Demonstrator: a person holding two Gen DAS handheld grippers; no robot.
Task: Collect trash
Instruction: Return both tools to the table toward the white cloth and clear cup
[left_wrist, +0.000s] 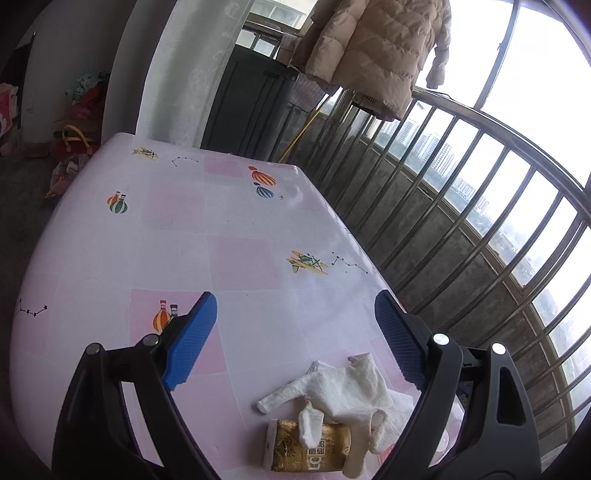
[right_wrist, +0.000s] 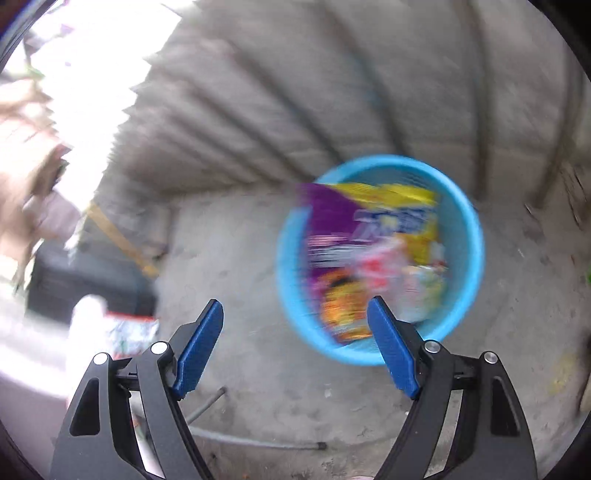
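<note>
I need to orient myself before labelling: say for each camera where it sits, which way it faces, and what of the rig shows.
Left wrist: on the left gripper, facing across the pink table toward the balcony railing; its open blue fingers frame white tissues and a gold packet.
Right wrist: on the right gripper, facing down at the concrete floor and a blue bin holding wrappers; open fingers show, image blurred.
Shared: no object clearly appears in both.

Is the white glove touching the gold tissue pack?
Touching. The left wrist view shows the white glove with fingers draped over the gold tissue pack.
</note>
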